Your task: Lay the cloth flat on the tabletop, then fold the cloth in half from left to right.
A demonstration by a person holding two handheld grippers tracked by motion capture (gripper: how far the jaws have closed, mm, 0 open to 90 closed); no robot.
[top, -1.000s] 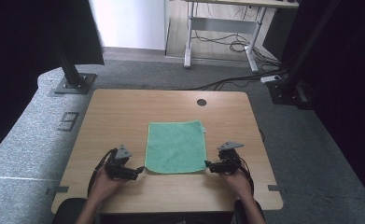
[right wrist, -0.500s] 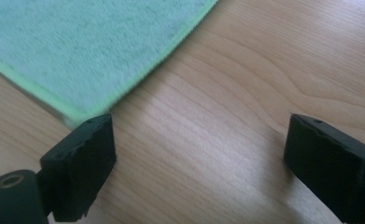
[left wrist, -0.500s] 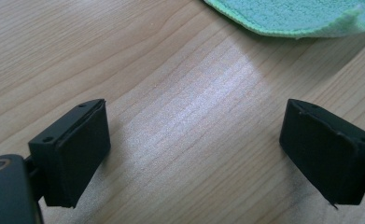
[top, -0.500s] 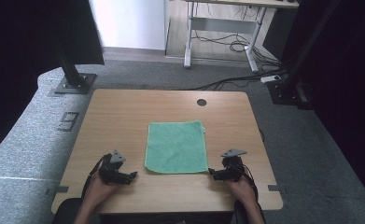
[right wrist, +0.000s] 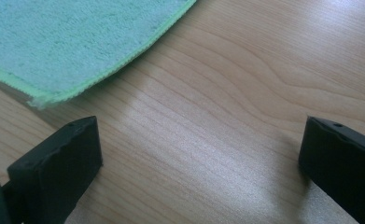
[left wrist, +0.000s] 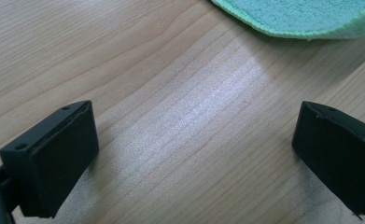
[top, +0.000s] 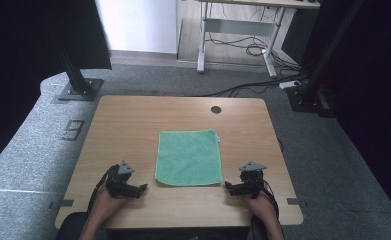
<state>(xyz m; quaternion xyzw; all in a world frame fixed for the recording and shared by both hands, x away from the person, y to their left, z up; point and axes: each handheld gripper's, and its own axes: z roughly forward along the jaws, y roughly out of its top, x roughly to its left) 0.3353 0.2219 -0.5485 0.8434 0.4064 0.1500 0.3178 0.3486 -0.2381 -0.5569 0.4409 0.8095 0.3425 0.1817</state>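
**Two grippers, one green cloth, one wooden table**

One green cloth (top: 189, 157) — terry-textured, roughly square, lying flat near the middle of the wooden table (top: 133, 125), its near edge towards the person. A small white tag sits at its far right corner. In the left gripper view the cloth's corner (left wrist: 306, 18) lies at the top of the picture, its edge showing more than one layer; in the right gripper view the cloth (right wrist: 68, 42) occupies the upper left, its lighter hem running along the bare wood.

Left gripper (top: 142, 188) — low over the table, just beside the cloth's near left corner, not touching it. Its jaws have just been opening and now stand spread wide, with nothing but bare wood between them (left wrist: 194, 154).

Right gripper (top: 229, 186) — low over the table, just beside the cloth's near right corner, apart from it. Jaws likewise just opened, spread wide, bare wood between them (right wrist: 199, 163).

One round cable hole (top: 216, 109) in the table's far side, well beyond the cloth. Grey carpeted floor (top: 28, 150) surrounds the table.
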